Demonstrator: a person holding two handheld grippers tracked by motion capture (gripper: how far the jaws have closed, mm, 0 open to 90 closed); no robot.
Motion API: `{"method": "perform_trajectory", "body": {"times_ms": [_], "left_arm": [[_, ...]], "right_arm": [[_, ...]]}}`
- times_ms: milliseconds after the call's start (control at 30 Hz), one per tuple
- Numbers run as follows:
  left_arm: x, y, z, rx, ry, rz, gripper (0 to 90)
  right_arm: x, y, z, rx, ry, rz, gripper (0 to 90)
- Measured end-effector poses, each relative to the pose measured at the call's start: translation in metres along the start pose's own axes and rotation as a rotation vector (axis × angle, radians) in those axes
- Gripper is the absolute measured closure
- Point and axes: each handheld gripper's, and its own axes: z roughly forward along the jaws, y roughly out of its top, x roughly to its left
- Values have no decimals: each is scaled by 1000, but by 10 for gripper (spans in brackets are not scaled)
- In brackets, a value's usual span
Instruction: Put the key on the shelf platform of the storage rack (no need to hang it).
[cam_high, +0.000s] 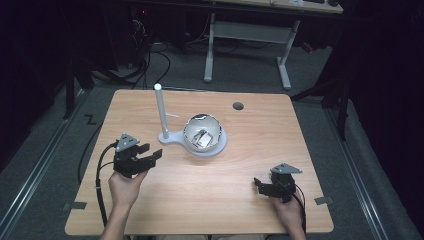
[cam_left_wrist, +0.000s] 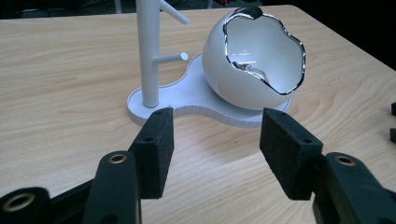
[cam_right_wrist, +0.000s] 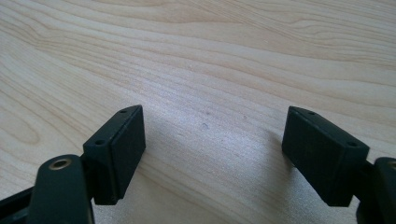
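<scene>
A white stand (cam_high: 192, 142) (cam_left_wrist: 196, 98) sits at the table's middle, with an upright pole (cam_high: 161, 110) (cam_left_wrist: 148, 51) bearing short pegs and a white egg-shaped bowl (cam_high: 202, 132) (cam_left_wrist: 254, 60) with a silver rim. Something shiny lies inside the bowl (cam_left_wrist: 247, 69). My left gripper (cam_high: 150, 152) (cam_left_wrist: 215, 144) is open, empty, and points at the stand from the left, a short way off. Near the table's front right, my right gripper (cam_high: 257, 185) (cam_right_wrist: 212, 149) is open over bare wood, holding nothing.
The wooden table (cam_high: 240, 200) has a round grommet hole (cam_high: 238, 106) near its far edge. A cable (cam_high: 100, 175) trails from the left gripper off the front left. A white desk frame (cam_high: 250, 35) stands on the floor beyond.
</scene>
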Motion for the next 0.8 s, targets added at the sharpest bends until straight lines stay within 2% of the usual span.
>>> {"method": "perform_trajectory", "body": {"times_ms": [800], "left_arm": [[12,-17,-15,2,30,-7,448]], "right_arm": [[0,0,0,0,-1,0,218]]}}
